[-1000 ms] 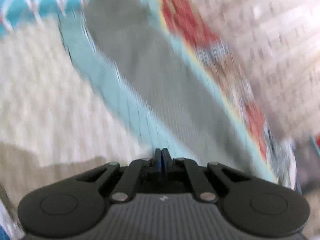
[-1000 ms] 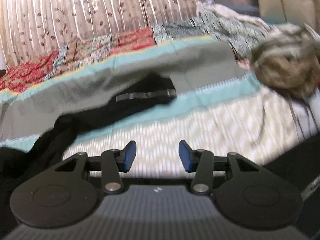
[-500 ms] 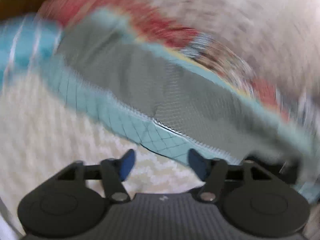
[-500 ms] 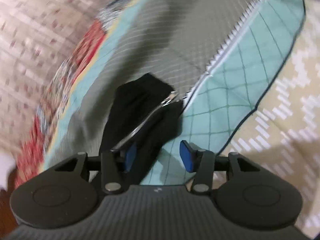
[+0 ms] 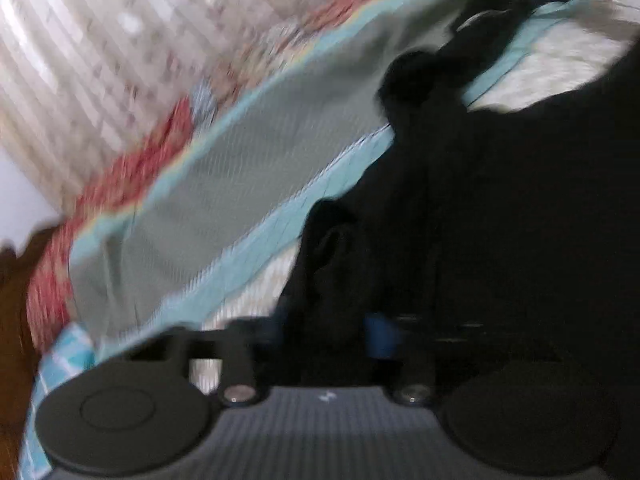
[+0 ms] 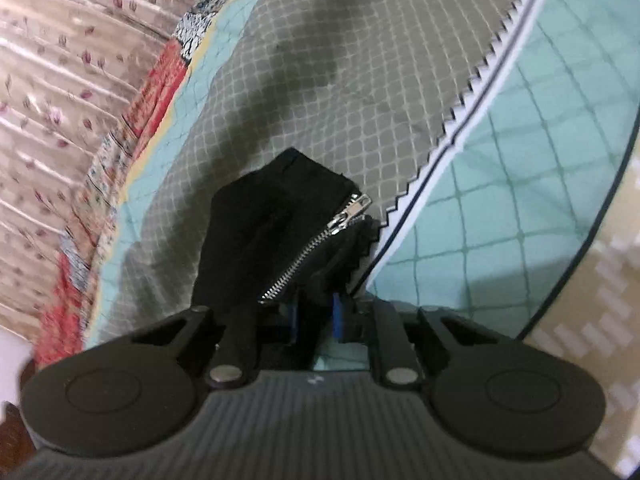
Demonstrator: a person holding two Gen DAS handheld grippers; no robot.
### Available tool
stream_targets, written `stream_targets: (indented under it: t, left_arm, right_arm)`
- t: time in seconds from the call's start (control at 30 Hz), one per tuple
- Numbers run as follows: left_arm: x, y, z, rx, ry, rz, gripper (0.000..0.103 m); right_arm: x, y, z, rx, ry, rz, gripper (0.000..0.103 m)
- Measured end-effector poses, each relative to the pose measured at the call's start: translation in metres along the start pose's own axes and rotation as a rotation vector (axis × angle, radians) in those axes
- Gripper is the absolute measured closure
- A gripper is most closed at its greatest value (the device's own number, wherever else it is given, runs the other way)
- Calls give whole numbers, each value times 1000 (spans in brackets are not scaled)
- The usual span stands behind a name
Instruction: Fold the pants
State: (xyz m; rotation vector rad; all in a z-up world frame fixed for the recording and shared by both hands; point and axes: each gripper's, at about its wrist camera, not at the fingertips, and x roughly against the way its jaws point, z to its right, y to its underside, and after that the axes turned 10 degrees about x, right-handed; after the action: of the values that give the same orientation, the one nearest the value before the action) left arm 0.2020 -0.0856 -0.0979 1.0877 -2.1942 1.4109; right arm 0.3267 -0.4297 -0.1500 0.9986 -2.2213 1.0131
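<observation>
The black pants lie across a quilted bedspread. In the blurred left wrist view they fill the right half and run toward the far upper right. My left gripper is open, its blue pads either side of a bunched black fold. In the right wrist view my right gripper is shut on a black pant end that carries a silver zipper. The end lies on the grey checked band of the bedspread.
The bedspread has teal, grey and red patchwork bands and a beige zigzag part. A striped floral curtain hangs behind the bed. A wooden edge shows at the far left.
My right gripper has closed on the zippered pant end. My left gripper opened, then swung over to the black pants, which now lie between its fingers.
</observation>
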Motion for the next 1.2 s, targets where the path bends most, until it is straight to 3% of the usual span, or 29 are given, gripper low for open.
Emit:
stream_targets:
  t: [0.07, 0.2, 0.4, 0.53, 0.57, 0.67, 0.77, 0.87, 0.93, 0.97, 1.0, 1.07, 1.2]
  left_arm:
    - [2, -8, -20, 70, -21, 17, 86]
    - [35, -18, -61, 201, -90, 151, 88]
    - [66, -24, -107, 440, -163, 236, 90]
    - [77, -25, -136, 639, -169, 258, 92]
    - [78, -22, -142, 676, -177, 257, 92]
    - [74, -13, -161, 773, -187, 232, 92]
    - [65, -7, -171, 841, -163, 204, 92]
    - [50, -8, -169, 842, -176, 178, 92]
    - [36, -8, -165, 854, -190, 117, 92]
    - [30, -7, -166, 868, -188, 97, 92]
    - [26, -6, -167, 884, -178, 84, 92]
    - [24, -3, -166, 904, -179, 75, 92]
    - [24, 0, -165, 864, -191, 79, 92]
  right_arm:
    - [16, -3, -7, 40, -11, 55, 88]
    - [87, -35, -19, 63, -108, 186, 90]
    - [245, -66, -27, 116, -171, 412, 90]
    - [341, -68, -16, 121, -152, 558, 90]
    - [363, -56, -8, 119, -133, 585, 90]
    - [399, -53, 12, 111, -75, 658, 90]
    - [409, -61, 39, 104, -11, 637, 90]
    - [376, -79, 50, 126, 64, 503, 83]
    - [330, -95, 53, 207, 157, 371, 46]
    - [308, -97, 62, 208, 267, 347, 47]
    - [297, -95, 74, 195, 324, 336, 47]
    - [287, -91, 97, 152, 292, 309, 52]
    - [289, -66, 136, 143, 240, 241, 52]
